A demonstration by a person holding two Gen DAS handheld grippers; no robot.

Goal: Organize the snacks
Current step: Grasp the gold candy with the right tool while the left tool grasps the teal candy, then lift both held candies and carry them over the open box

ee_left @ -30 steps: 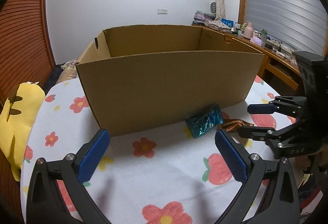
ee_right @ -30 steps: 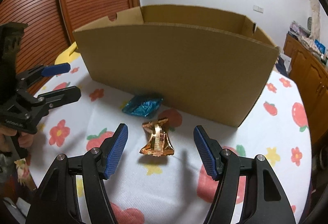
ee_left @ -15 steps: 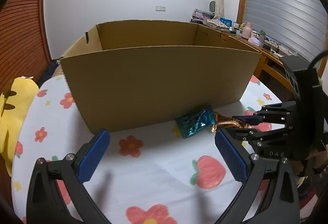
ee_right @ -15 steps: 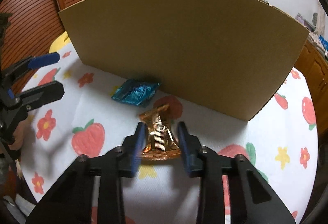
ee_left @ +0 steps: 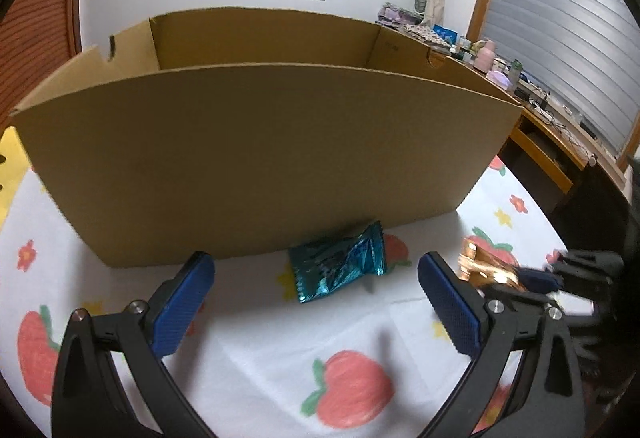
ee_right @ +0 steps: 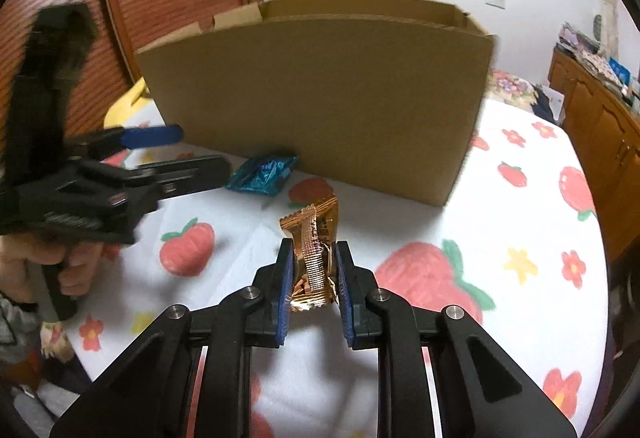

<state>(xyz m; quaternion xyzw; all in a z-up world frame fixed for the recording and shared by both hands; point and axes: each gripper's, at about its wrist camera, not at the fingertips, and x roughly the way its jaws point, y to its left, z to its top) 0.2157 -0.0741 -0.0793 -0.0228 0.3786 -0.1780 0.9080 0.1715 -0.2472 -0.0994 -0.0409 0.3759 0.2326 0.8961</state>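
Note:
A gold foil snack packet (ee_right: pixel 316 226) stands up between the blue pads of my right gripper (ee_right: pixel 314 244), whose jaws are closing and press on its sides. In the left wrist view that packet (ee_left: pixel 480 262) and the right gripper (ee_left: pixel 532 278) show blurred at the right. A teal foil snack packet (ee_left: pixel 340 266) lies on the tablecloth against the front wall of the open cardboard box (ee_left: pixel 260 157). My left gripper (ee_left: pixel 316 262) is open, its fingers either side of the teal packet and a little short of it. From the right wrist, the left gripper (ee_right: pixel 200 151) points at the teal packet (ee_right: pixel 264 173).
The cardboard box (ee_right: pixel 320 97) stands on a round table with a white cloth (ee_left: pixel 248 350) printed with strawberries and flowers. A yellow cushion (ee_right: pixel 124 105) lies past the table's left edge. Wooden furniture (ee_right: pixel 592 105) runs along the right. A hand (ee_right: pixel 68 270) holds the left gripper's handle.
My right gripper went from wide open to shut on the gold packet and raised it off the cloth. My left gripper moved in closer to the teal packet and the box.

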